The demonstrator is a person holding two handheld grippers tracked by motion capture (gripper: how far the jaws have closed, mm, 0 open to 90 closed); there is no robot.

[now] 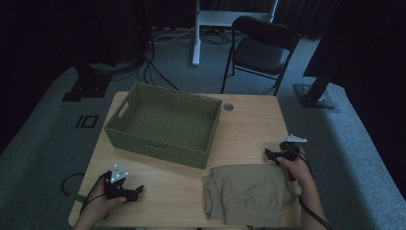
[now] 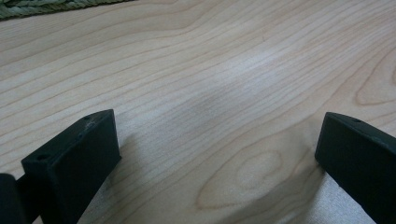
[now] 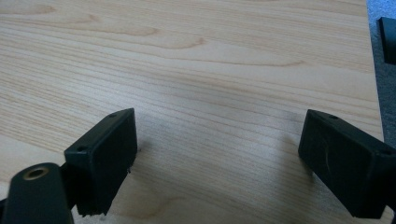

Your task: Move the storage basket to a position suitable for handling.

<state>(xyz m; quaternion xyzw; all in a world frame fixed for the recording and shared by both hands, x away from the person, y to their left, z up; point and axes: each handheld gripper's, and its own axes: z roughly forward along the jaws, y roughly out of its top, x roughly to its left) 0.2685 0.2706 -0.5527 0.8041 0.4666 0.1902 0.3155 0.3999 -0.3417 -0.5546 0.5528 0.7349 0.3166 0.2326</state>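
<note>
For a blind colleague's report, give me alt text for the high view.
A green woven basket sits empty on a wooden table, with folded beige trousers near the front edge. A person holds the left tool and right tool, both open, low over the tabletop.

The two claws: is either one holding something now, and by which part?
Nothing is held. The left claw and the right claw both stand open over the bare table.
</note>
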